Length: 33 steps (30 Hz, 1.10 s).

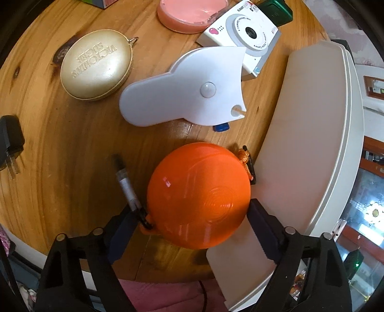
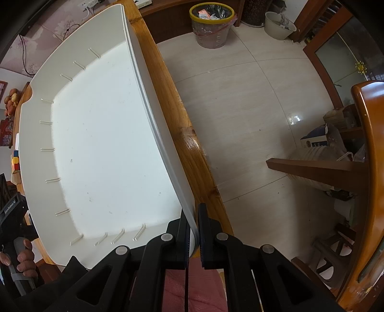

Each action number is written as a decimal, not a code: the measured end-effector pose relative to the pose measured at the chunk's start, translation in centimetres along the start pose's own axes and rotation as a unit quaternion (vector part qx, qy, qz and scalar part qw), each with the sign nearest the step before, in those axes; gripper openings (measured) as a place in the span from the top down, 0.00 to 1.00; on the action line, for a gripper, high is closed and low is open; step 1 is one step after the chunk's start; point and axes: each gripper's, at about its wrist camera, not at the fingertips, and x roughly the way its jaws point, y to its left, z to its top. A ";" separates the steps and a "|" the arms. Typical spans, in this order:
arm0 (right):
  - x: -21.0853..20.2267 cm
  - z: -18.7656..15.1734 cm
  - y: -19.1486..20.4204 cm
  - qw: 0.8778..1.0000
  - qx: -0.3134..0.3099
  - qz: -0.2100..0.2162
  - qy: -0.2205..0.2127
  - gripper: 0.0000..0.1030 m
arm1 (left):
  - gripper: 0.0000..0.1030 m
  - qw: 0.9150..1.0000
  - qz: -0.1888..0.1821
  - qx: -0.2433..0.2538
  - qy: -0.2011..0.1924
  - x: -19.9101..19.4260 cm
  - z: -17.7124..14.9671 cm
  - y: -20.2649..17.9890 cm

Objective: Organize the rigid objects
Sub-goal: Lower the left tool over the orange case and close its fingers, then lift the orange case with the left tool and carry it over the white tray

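An orange round domed case lies on the wooden table, close to the white plastic bin. My left gripper straddles the case, with a pad touching it on each side. A grey pen lies just left of the case, its clip by the left finger. In the right wrist view the bin holds nothing. My right gripper points down and is shut on the bin's near rim.
Farther back on the table are a gold oval tin, a white fan-shaped device, a white toy camera, a pink dish and a black plug. Past the table edge are tiled floor, a wastebasket and a wooden chair.
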 end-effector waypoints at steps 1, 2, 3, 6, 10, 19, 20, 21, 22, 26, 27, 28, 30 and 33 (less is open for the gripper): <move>0.0 0.0 0.0 1.000 0.000 0.000 0.001 0.94 | 0.14 1.000 -0.002 0.001 0.000 0.0 0.2 0.2; 0.0 0.0 0.0 1.000 0.001 0.000 0.002 0.94 | 0.18 1.000 -0.005 0.001 -0.001 -0.1 0.0 0.3; -0.1 0.1 0.0 1.000 0.001 0.000 0.003 0.94 | 0.20 1.000 -0.010 0.002 -0.003 -0.2 0.1 0.2; 0.3 0.1 0.0 1.000 0.002 -0.002 0.012 0.94 | 0.20 1.000 -0.011 -0.002 -0.003 -0.3 0.3 0.1; 0.4 0.1 0.0 1.000 0.003 -0.002 0.017 0.94 | 0.20 1.000 -0.015 -0.003 -0.006 -0.7 -0.5 0.3; 0.5 -0.2 0.5 1.000 -0.003 -0.006 0.015 0.94 | 0.21 1.000 -0.009 0.000 -0.010 0.0 -0.9 0.1; 0.5 -0.2 0.5 1.000 -0.004 -0.005 0.015 0.94 | 0.21 1.000 -0.007 0.000 -0.011 -0.1 -1.0 0.1; 0.5 -0.2 0.5 1.000 -0.004 -0.005 0.015 0.94 | 0.21 1.000 -0.004 -0.001 -0.013 -0.2 -1.0 0.1; 0.5 -0.2 0.5 1.000 -0.004 -0.006 0.015 0.94 | 0.21 1.000 -0.001 -0.002 -0.015 -0.4 -1.0 0.1; 0.5 -0.1 0.5 1.000 -0.005 -0.007 0.015 0.94 | 0.21 1.000 0.006 -0.011 -0.021 -0.9 -0.9 0.8; 0.5 -0.1 0.6 1.000 -0.005 -0.008 0.015 0.94 | 0.21 1.000 0.008 -0.013 -0.024 -1.0 -0.9 0.9; 0.5 -0.2 0.6 1.000 -0.006 -0.008 0.014 0.94 | 0.21 1.000 0.008 -0.015 -0.026 -1.2 -1.0 1.1; 0.4 -0.1 0.6 1.000 -0.007 -0.010 0.013 0.94 | 0.21 0.999 0.009 -0.017 -0.031 -1.7 -1.1 1.4; 0.4 -0.2 0.6 1.000 -0.008 -0.014 0.012 0.94 | 0.21 0.999 0.011 -0.019 -0.038 -2.6 -1.5 1.7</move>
